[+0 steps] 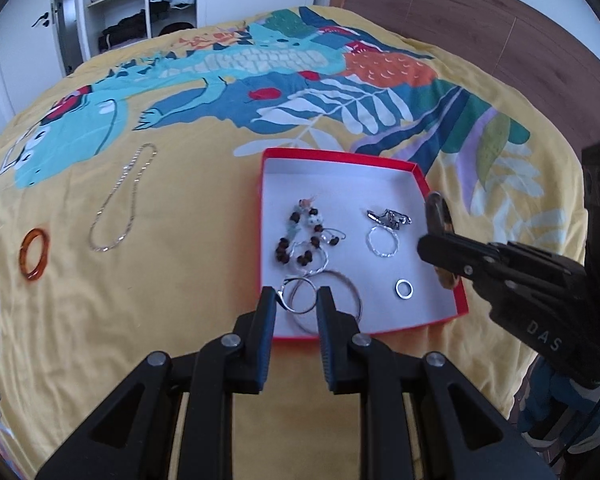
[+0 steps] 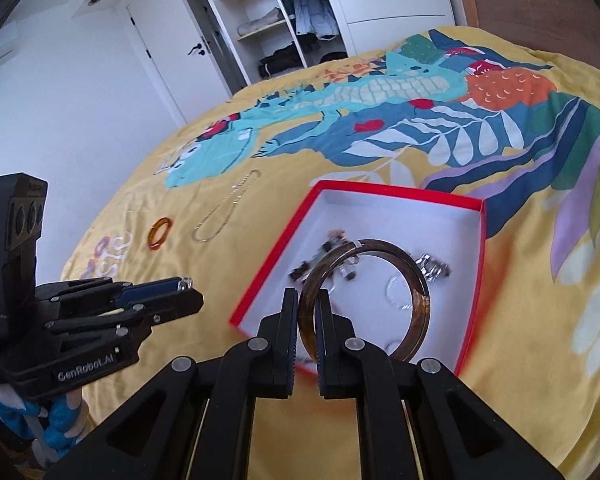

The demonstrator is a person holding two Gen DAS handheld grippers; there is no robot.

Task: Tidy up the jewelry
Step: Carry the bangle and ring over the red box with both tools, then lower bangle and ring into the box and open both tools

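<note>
A red box (image 1: 464, 300) with a white inside lies on the yellow bedspread and holds a beaded bracelet (image 1: 300, 236), silver hoops and rings. My left gripper (image 1: 298, 300) is over the box's near edge, its jaws a little apart, and a silver ring (image 1: 296, 294) sits between the tips; whether they pinch it is unclear. My right gripper (image 2: 305, 300) is shut on a brown tortoiseshell bangle (image 2: 416, 280), held above the box (image 2: 268, 280). An amber ring (image 1: 34, 254) and a silver chain (image 1: 120, 204) lie on the bed to the left.
The bedspread (image 1: 140, 300) carries a bright dinosaur print. A wooden headboard (image 1: 500, 20) runs along the right. An open white wardrobe (image 1: 132, 4) stands beyond the bed's far end. The right gripper's body (image 1: 520, 280) hangs over the box's right edge.
</note>
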